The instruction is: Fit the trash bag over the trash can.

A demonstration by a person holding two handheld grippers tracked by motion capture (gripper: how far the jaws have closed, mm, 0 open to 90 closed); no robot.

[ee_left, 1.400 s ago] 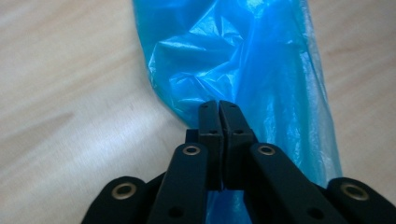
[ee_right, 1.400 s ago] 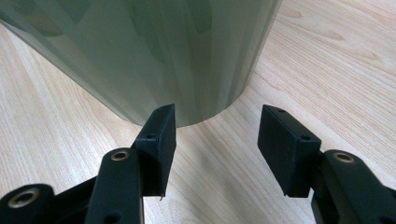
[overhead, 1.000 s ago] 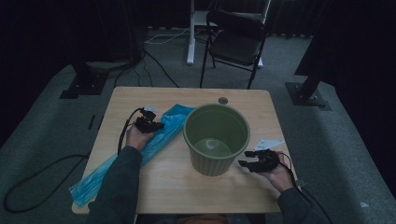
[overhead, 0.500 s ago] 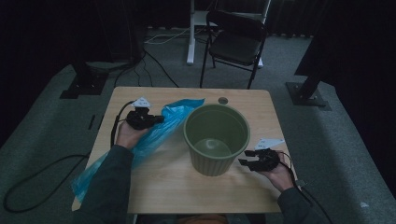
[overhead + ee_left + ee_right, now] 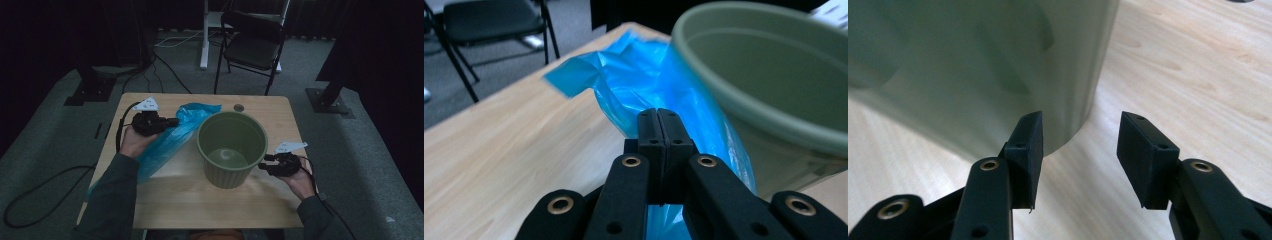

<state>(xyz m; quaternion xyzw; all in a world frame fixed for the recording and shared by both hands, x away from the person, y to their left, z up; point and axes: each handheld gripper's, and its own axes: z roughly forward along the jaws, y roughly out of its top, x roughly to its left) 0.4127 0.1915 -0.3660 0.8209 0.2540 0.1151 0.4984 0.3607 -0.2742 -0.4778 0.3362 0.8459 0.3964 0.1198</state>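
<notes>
Wooden tabletop point(image 5: 165, 197) carries a green bin point(image 5: 231, 148) at centre, with a blue plastic bag point(image 5: 167, 142) draped just left of it, its upper end lifted. Left gripper point(image 5: 170, 121) fingers pinched tight on the bag film. Right gripper point(image 5: 263, 162) fingers stand apart beside the bin's lower wall, empty, having just been narrowing. Best to steady the bin first, then carry the bag's mouth over the rim. Since the earlier frame, the left hand has raised the bag higher.
</notes>
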